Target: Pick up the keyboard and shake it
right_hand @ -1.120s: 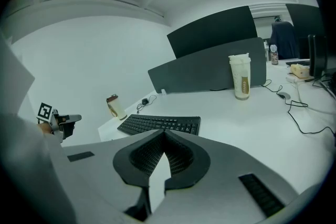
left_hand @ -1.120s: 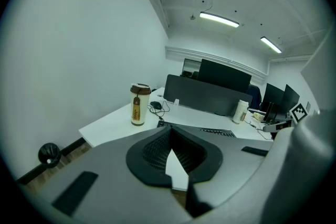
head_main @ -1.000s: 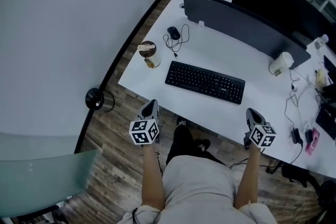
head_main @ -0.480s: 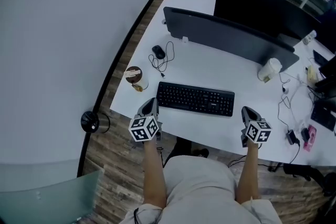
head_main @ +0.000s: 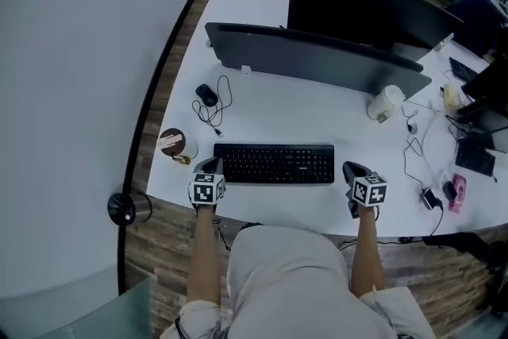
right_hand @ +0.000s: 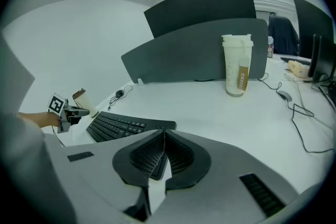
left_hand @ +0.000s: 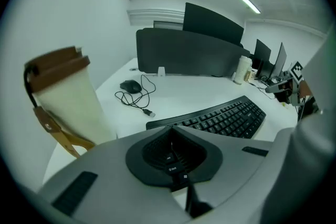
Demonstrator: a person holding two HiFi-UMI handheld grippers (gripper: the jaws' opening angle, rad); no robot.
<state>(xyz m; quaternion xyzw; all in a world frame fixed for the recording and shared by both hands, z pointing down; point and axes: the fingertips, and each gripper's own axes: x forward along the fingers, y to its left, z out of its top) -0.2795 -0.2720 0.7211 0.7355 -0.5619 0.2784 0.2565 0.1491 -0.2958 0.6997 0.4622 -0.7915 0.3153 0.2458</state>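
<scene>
Both grippers are closed with nothing between the jaws: the left gripper sits just beside the keyboard's left end, the right gripper near its right end, a little apart from it. One white desk carries everything, with one long dark divider across its back. The single keyboard lies flat and keys-up near the front edge, its long axis running left to right along that edge, between the two grippers. There are two cups: a brown-lidded cup at the left and a white cup by the divider. One mouse lies behind the keyboard with its cable loose. Only the left gripper view shows the brown-lidded cup looming beside the jaws; only the right gripper view shows the white cup's tan label.
</scene>
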